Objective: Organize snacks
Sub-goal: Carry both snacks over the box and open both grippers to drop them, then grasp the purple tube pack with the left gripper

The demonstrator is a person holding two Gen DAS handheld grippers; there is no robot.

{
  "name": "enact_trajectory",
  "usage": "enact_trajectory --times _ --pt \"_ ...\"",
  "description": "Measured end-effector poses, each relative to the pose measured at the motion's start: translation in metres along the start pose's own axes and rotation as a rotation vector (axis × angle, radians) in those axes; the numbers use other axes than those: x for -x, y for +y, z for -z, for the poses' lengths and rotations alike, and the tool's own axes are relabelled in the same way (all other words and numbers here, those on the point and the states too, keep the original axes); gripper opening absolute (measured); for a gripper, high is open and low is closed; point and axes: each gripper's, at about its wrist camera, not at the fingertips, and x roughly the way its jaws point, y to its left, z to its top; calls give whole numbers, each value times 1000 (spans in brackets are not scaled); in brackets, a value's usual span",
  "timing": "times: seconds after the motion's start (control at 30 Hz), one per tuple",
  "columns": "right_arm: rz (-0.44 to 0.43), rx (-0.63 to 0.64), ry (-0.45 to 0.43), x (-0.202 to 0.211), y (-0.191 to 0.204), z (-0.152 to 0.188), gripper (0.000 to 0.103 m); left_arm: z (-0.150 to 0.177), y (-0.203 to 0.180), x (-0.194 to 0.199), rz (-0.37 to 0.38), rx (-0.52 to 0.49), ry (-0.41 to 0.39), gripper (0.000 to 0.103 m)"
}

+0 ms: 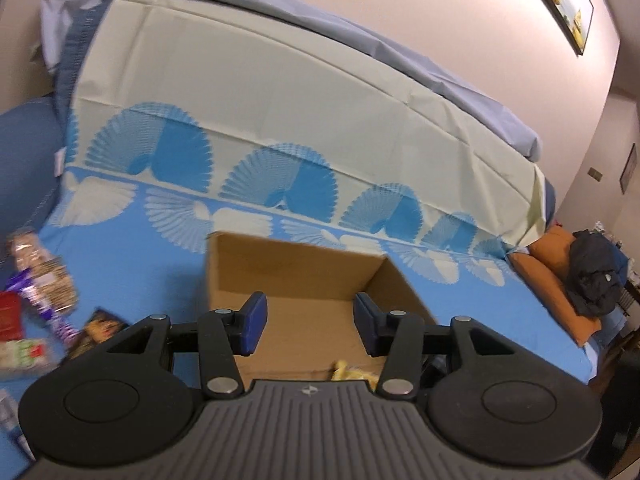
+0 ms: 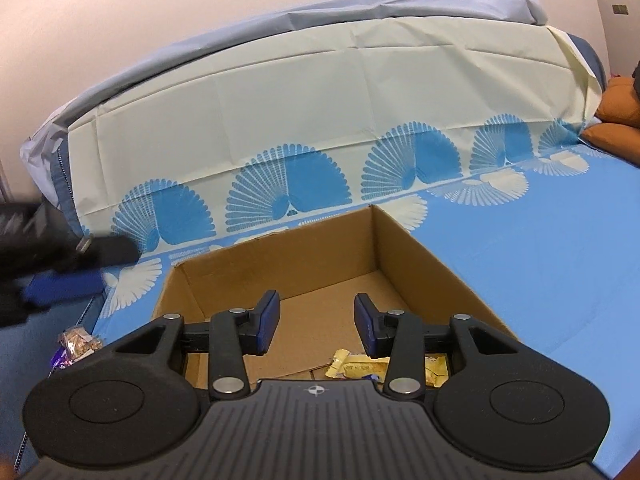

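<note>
With both the left gripper and right gripper open and empty over the open brown cardboard box, the remaining pile of crinkly snack packets lies left of the left fingers, nearer that hand.

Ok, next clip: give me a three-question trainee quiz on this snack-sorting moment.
1. True or false: both tongs are empty.
2. Which snacks already lie in the cardboard box? A) purple packets B) yellow packets C) none
3. Fill in: the unsorted snacks lie on the ___ sheet.

Key:
1. True: left tongs and right tongs stand open, with nothing between them.
2. B: yellow packets.
3. Blue: snack pile, blue sheet.
</note>
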Motion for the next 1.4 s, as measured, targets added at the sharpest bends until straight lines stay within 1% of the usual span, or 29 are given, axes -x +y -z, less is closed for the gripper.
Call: enact_trajectory --times 0.1,0.23,0.3,0.33,0.37,0.4,0.43,0.47,0.57,0.67,0.73,0.8,0.83,0.87,0.9,0.93,1.0,1.03,1.23,1.3,1.37,1.4 --pt "-31 2 -23 3 5 2 43 9 22 18 -7 33 8 53" --pt "-62 54 -70 12 18 8 43 19 55 38 -23 54 49 53" --pt "-84 74 -76 16 25 11 43 27 73 46 -33 60 78 51" --pt "-91 84 -76 18 28 12 43 32 82 49 -37 64 88 46" --pt "-101 94 -73 19 31 14 43 39 93 52 -44 66 99 41" --pt "-111 99 -68 20 34 15 43 47 104 55 -53 68 110 38" --pt "-124 101 -58 21 36 16 43 54 114 55 -64 69 123 32" --pt "-138 101 -45 22 39 18 43 62 125 56 -79 72 139 30" --pt "-184 108 2 23 46 22 43 87 159 58 -148 103 184 30" --pt "-195 133 30 24 54 26 43 107 182 58 -198 148 205 30" --pt "-199 149 36 24 58 29 44 121 191 56 -218 168 211 34" --pt "-203 164 41 24 62 32 45 128 199 51 -248 207 235 39" --pt "-205 168 44 24 63 33 46 128 201 50 -254 225 237 50" --pt "-205 171 48 23 64 34 49 127 202 48 -256 234 229 65" --pt "-205 173 51 22 64 35 50 128 202 47 -266 232 218 70" --pt "-206 175 55 22 65 36 51 129 202 44 -276 226 217 72" --pt "-208 178 64 20 66 37 52 133 203 35 -295 225 239 72" --pt "-209 180 67 20 67 37 53 132 198 31 -301 217 233 73" --pt "-219 197 87 17 72 42 57 135 182 21 -348 109 223 73" --pt "-222 206 92 16 74 43 58 136 178 18 -386 67 227 69" --pt "-225 212 96 15 76 44 58 136 174 16 -447 25 243 42" --pt "-228 216 98 15 77 45 58 134 173 16 -476 9 261 37"
